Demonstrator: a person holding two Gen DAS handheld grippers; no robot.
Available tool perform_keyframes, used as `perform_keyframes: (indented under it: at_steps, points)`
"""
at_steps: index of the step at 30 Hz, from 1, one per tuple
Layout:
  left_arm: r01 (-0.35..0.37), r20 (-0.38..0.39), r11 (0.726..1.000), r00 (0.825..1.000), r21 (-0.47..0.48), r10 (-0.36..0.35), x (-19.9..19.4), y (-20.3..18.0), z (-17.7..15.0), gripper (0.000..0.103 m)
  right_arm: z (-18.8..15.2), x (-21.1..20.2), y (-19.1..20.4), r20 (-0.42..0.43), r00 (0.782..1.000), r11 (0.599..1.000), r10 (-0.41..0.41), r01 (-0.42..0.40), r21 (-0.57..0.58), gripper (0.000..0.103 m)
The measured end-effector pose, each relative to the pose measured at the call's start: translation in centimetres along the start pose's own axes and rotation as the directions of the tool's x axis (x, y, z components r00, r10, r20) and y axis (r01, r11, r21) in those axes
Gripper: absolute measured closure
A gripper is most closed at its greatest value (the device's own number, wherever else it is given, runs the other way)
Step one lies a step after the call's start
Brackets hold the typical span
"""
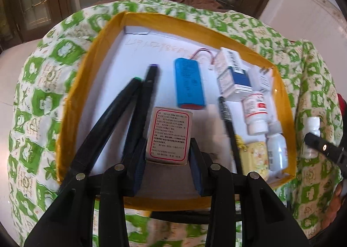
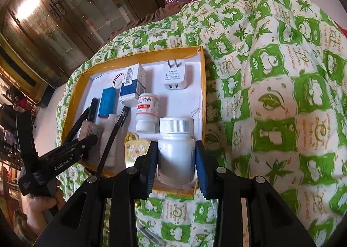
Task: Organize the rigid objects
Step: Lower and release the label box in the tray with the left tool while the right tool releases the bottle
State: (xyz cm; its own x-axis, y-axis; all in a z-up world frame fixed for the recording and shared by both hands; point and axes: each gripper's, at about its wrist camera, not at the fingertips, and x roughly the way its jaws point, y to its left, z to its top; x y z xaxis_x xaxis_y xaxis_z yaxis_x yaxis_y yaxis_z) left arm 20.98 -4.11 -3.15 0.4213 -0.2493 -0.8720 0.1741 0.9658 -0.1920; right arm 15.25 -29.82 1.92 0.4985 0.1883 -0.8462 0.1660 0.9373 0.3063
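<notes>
A shallow yellow-rimmed tray (image 1: 91,56) with a white floor lies on a green patterned quilt. My left gripper (image 1: 168,151) is shut on a small pink medicine box (image 1: 169,136) and holds it over the tray's near part. My right gripper (image 2: 176,160) is shut on a white screw-cap bottle (image 2: 176,149) over the tray's near right corner (image 2: 200,95). In the tray lie a blue battery pack (image 1: 189,83), two black markers (image 1: 143,103), a blue-white carton (image 1: 235,75), a red-label pill bottle (image 1: 254,112) and a white charger (image 2: 174,75).
A thin black pen (image 1: 229,127), a small clear bottle (image 1: 276,149) and a yellow round packet (image 1: 257,157) lie at the tray's right side. The quilt (image 2: 282,95) spreads to the right. Glass cabinet doors (image 2: 65,19) stand behind.
</notes>
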Motion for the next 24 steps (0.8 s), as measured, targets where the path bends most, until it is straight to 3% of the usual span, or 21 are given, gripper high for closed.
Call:
perform_keyframes:
  at_steps: [8,12,18,24]
  points:
    - [0.006,0.007,0.999,1.0,0.044,-0.006,-0.2,-0.1,-0.7,0.068,4.0,1.8,-0.1,0.023,0.999,0.999,0.022,-0.023,0.043,0.073]
    - [0.003,0.009,0.998,1.0,0.07,-0.004,0.0,-0.8,-0.7,0.068,5.9,3.6,1.1,0.027,0.999,1.0,-0.023,0.023,-0.011,0.073]
    - [0.002,0.01,0.997,1.0,0.081,-0.002,0.2,-0.8,-0.6,0.068,6.2,6.7,2.1,0.008,0.996,0.992,-0.084,0.084,-0.091,0.073]
    - [-0.008,0.016,0.996,1.0,0.094,0.007,0.2,-0.9,-0.7,0.068,5.0,8.7,2.0,-0.044,0.997,0.995,-0.07,0.066,-0.076,0.073]
